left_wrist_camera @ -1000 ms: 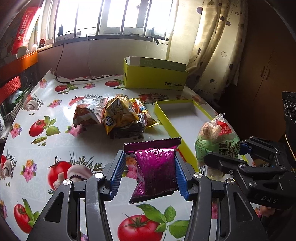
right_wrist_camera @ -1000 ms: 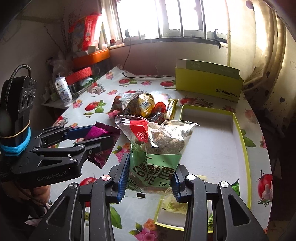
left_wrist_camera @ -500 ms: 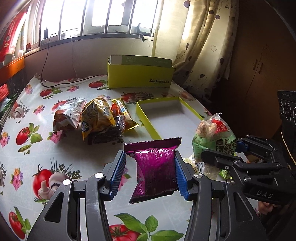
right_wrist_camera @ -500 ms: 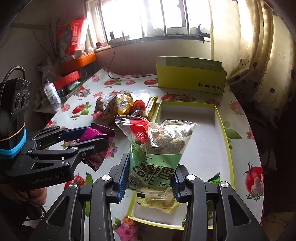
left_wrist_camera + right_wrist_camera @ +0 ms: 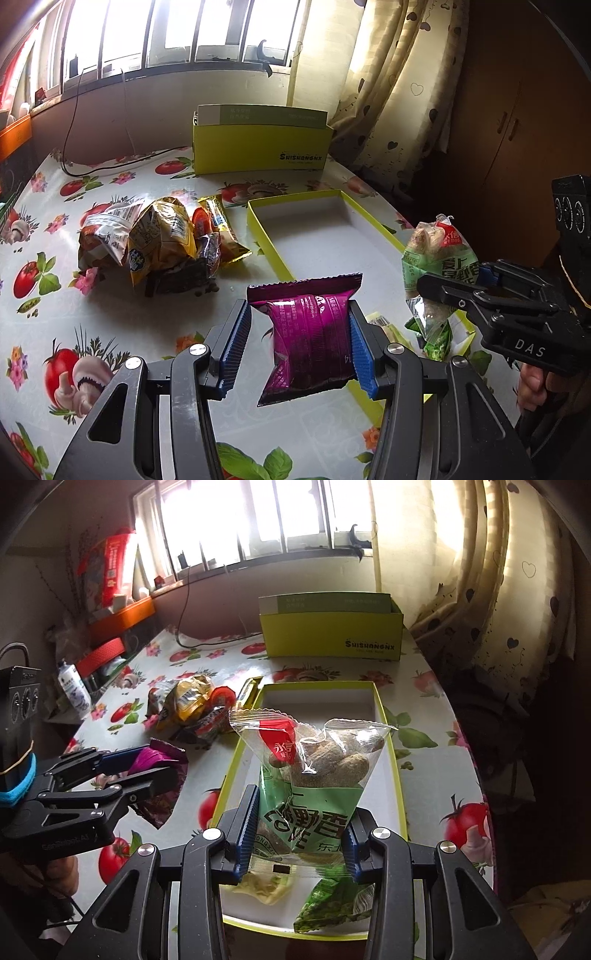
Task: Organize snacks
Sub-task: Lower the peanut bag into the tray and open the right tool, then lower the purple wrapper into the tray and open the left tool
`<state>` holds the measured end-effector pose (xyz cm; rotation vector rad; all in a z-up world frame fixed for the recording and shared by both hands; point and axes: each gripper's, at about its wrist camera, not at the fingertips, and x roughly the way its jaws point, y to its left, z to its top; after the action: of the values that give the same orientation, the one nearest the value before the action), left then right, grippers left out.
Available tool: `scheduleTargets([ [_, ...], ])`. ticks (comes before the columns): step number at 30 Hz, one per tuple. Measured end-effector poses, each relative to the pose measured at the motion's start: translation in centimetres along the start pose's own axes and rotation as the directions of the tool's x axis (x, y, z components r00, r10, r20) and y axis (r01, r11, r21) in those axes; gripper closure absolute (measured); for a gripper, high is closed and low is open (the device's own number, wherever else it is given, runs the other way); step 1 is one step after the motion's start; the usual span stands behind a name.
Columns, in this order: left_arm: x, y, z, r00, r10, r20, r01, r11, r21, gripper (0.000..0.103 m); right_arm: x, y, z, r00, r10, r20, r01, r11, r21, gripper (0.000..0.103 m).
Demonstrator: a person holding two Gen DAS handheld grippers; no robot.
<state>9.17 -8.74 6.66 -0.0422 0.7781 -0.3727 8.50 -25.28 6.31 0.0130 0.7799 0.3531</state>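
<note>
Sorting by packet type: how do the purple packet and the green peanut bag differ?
The purple packet is opaque foil; the green peanut bag has a clear top showing peanuts. The purple packet sits in the left hand-held gripper over the tablecloth, the peanut bag in the right hand-held gripper over the yellow tray. Both are sealed and gripped.

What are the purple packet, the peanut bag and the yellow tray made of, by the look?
Purple packet: glossy foil-like film, shiny and creased with a crimped edge. Peanut bag: thin plastic, clear on top, printed green below. Yellow tray: likely matte cardboard, with stiff thin walls.
</note>
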Motion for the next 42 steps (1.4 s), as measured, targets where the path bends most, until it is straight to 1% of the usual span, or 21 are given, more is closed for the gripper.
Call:
scheduleTargets([
  [9,1.0,-0.5,0.5,1.000,-0.016,-0.005,0.016,1.000,0.007,0.051,1.7,-1.1,0.3,0.999,-0.036,-0.035,0.036,0.999,0.007,0.066],
  [16,2.0,-0.8,1.0,1.000,-0.026,-0.012,0.026,1.000,0.014,0.051,3.5,-1.4,1.1,0.996,-0.055,-0.064,0.054,0.998,-0.020,0.065],
  [20,2.7,-1.1,1.3,0.999,-0.034,-0.019,0.034,0.999,0.021,0.051,4.3,-1.9,1.3,0.995,-0.057,-0.079,0.057,0.998,-0.008,0.059],
  [24,3.4,-1.4,1.7,0.999,-0.043,-0.026,0.044,0.999,0.028,0.051,4.1,-2.3,1.3,0.995,-0.076,-0.065,0.076,0.997,-0.002,0.053],
  [26,3.8,-1.6,1.8,0.998,-0.049,-0.028,0.050,0.998,0.033,0.051,3.6,-2.6,1.3,0.996,-0.074,-0.043,0.074,0.997,0.011,0.052],
  [31,4.9,-2.4,2.3,0.997,-0.069,-0.039,0.071,0.996,0.047,0.051,2.4,-3.2,1.5,0.997,-0.077,-0.010,0.078,0.996,0.042,0.051],
  [38,6.1,-3.4,2.3,0.990,-0.126,-0.057,0.129,0.990,0.053,0.049,2.0,-3.6,1.1,0.997,-0.074,-0.012,0.074,0.995,0.059,0.051],
  [42,6.4,-3.3,2.3,0.986,-0.156,-0.065,0.159,0.987,0.032,0.047,1.8,-3.8,1.0,0.997,-0.076,-0.011,0.076,0.995,0.063,0.051],
])
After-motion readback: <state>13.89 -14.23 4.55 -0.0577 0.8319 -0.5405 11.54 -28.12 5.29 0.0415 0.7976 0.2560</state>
